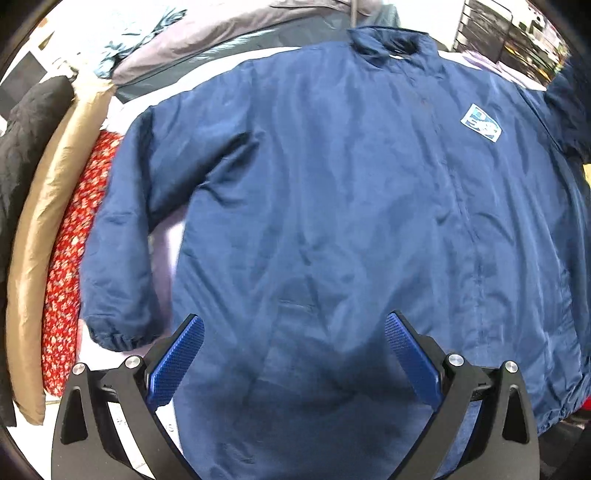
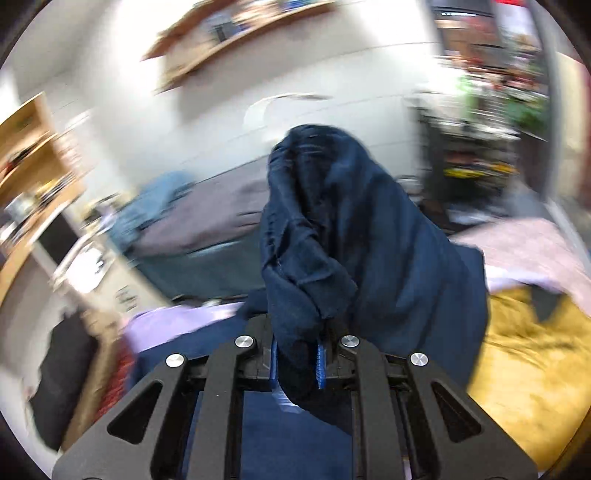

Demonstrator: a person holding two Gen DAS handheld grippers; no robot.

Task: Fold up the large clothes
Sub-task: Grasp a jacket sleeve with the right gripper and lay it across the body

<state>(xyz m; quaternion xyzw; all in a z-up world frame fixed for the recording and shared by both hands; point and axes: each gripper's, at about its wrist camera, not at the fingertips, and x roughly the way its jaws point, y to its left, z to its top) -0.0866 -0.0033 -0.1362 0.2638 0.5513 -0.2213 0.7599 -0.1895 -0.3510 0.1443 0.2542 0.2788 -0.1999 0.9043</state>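
Blue pads point(image 2: 320, 363) of the right tool point(image 2: 298, 363) stand nearly together, clenched on a bunch of dark navy cloth that rises in front of the lens as a crumpled, hooded peak. This is a part of the blue jacket point(image 2: 354, 236); which part cannot be told from the right wrist view, which is blurred. Beyond the cloth that view alone shows a mustard-yellow garment point(image 2: 532, 354) at the right, a wooden shelf point(image 2: 236, 33) on a white wall, and grey bedding point(image 2: 199, 221) farther back.

The left tool point(image 1: 294, 360) is released, its jaws spread wide above the jacket's lower part, nothing between them. Only the left wrist view gives the whole jacket point(image 1: 332, 206): it lies spread flat, front up, on a pale surface, its long axis running from the hem near the tool away to the collar point(image 1: 388, 46) at the far end. A white and blue chest badge point(image 1: 481, 123) sits at the right. One sleeve point(image 1: 122, 236) runs down the left side, cuff toward the tool. Beside that sleeve lie a red flowered cloth point(image 1: 70, 266), a tan garment point(image 1: 33, 229) and a black one point(image 1: 26, 129).
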